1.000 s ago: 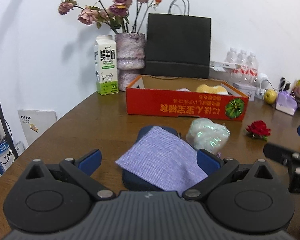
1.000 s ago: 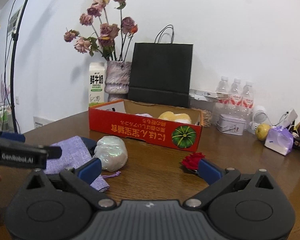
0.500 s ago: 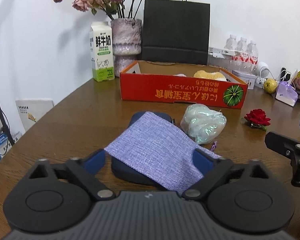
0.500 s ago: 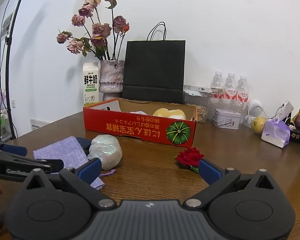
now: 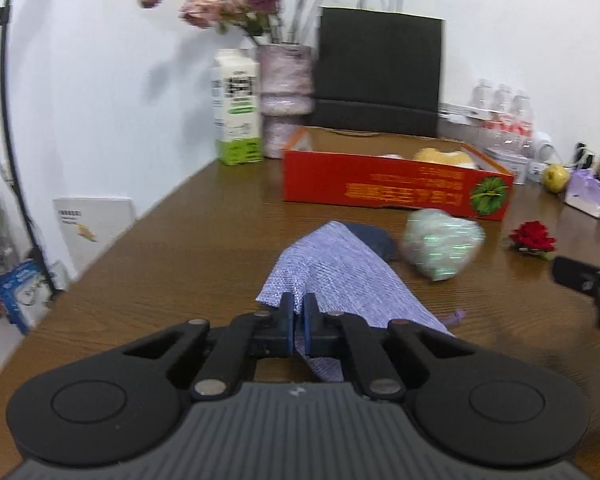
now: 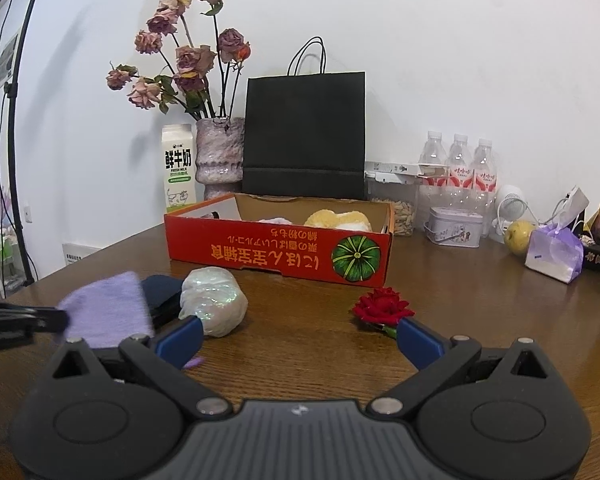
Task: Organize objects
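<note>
Left gripper (image 5: 299, 312) clenched on the purple cloth (image 5: 340, 272); right gripper (image 6: 298, 334) spread wide, holding nothing.

The left jaws have just been closing and now pinch the cloth's near edge at lower centre of the left view; the cloth drapes over one dark pad (image 5: 374, 238) on the table (image 5: 188, 264). Just right of it lies one iridescent pouch (image 5: 440, 244), then one red rose (image 5: 532, 237). Behind stands one red box (image 6: 280, 248) with upside-down yellow Japanese writing and a green pumpkin picture, something yellow inside it. At upper left of the right view, one milk carton (image 6: 177, 168) reads "鲜牛奶 FRESH MILK", beside one vase (image 6: 219, 154) of dried roses and one black bag (image 6: 304, 136). Three bottles (image 6: 458, 172) with red labels stand at right.
</note>
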Available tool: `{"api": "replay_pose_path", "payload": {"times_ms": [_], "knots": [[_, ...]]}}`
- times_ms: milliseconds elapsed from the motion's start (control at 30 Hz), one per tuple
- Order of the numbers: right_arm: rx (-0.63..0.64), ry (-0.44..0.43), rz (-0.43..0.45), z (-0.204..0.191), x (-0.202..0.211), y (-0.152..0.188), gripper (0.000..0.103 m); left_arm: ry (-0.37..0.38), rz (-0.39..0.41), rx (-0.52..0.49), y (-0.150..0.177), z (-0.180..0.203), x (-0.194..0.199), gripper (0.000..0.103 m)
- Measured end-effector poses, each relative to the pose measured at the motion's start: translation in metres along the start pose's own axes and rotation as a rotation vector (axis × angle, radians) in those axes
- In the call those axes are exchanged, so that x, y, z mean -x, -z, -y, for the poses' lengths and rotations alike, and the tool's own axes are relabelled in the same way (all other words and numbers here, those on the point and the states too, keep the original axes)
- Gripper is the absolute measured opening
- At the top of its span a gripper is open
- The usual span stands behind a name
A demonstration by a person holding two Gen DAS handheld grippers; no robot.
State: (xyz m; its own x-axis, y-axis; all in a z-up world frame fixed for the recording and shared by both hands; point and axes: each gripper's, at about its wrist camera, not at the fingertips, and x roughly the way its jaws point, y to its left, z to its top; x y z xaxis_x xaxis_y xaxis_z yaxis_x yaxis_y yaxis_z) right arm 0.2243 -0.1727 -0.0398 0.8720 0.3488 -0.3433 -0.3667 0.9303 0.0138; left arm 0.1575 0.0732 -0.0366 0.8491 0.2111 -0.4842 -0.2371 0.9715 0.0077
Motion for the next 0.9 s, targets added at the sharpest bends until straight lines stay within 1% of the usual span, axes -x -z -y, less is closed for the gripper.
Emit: {"api": "replay_pose_path", "payload": {"times_ms": [100, 167, 233, 267, 333, 367, 400, 433, 467, 500, 533, 633, 667, 733, 867, 900], "knots": [[-0.006, -0.004, -0.004, 0.001, -0.001, 0.000, 0.103, -0.028, -0.030, 0.006, -0.005, -0.033, 0.006, 0.006], [-0.004, -0.004, -0.005, 0.001, -0.001, -0.001, 0.103, -0.043, -0.058, -0.017, -0.009, -0.050, 0.007, 0.006], [-0.002, -0.004, -0.005, 0.000, -0.001, -0.001, 0.103, -0.059, -0.112, -0.049, -0.010, -0.062, 0.001, 0.008], [-0.002, -0.004, -0.004, 0.000, -0.001, -0.001, 0.103, -0.068, -0.133, -0.057, -0.011, -0.065, -0.002, 0.011], [-0.004, -0.003, -0.004, 0.000, -0.001, -0.001, 0.103, -0.085, -0.158, -0.064, -0.010, -0.070, -0.007, 0.022], [-0.005, -0.002, -0.004, 0.000, -0.001, -0.001, 0.103, -0.084, -0.161, -0.055, -0.010, -0.070, -0.008, 0.047], [-0.006, -0.002, -0.004, 0.001, -0.001, -0.001, 0.103, -0.084, -0.156, -0.036, -0.010, -0.071, -0.006, 0.082], [-0.007, -0.001, -0.004, 0.000, -0.001, -0.001, 0.103, -0.084, -0.139, -0.011, -0.011, -0.070, -0.004, 0.096], [-0.006, -0.002, -0.004, 0.001, -0.001, -0.001, 0.103, -0.083, -0.115, 0.012, -0.011, -0.068, 0.000, 0.103], [-0.006, -0.002, -0.004, 0.001, -0.001, -0.001, 0.103, -0.075, -0.097, 0.032, -0.012, -0.066, 0.003, 0.103], [-0.006, -0.002, -0.004, 0.001, -0.001, -0.001, 0.103, -0.060, -0.095, 0.056, -0.014, -0.063, 0.004, 0.103], [-0.006, -0.002, -0.003, 0.001, -0.001, -0.001, 0.103, -0.037, -0.138, 0.141, -0.018, -0.052, -0.007, 0.103], [-0.006, -0.002, -0.002, 0.001, -0.001, -0.001, 0.103, -0.029, -0.154, 0.156, -0.018, -0.048, -0.012, 0.103], [-0.006, -0.003, -0.002, 0.001, -0.001, -0.001, 0.103, -0.052, -0.173, 0.166, -0.016, -0.037, -0.020, 0.103], [-0.006, -0.004, -0.001, 0.001, -0.001, -0.001, 0.103, -0.123, -0.221, 0.146, -0.007, -0.019, -0.039, 0.103], [-0.006, -0.005, 0.000, 0.001, 0.000, -0.001, 0.103, -0.165, -0.211, 0.116, -0.004, -0.014, -0.041, 0.103]]}}
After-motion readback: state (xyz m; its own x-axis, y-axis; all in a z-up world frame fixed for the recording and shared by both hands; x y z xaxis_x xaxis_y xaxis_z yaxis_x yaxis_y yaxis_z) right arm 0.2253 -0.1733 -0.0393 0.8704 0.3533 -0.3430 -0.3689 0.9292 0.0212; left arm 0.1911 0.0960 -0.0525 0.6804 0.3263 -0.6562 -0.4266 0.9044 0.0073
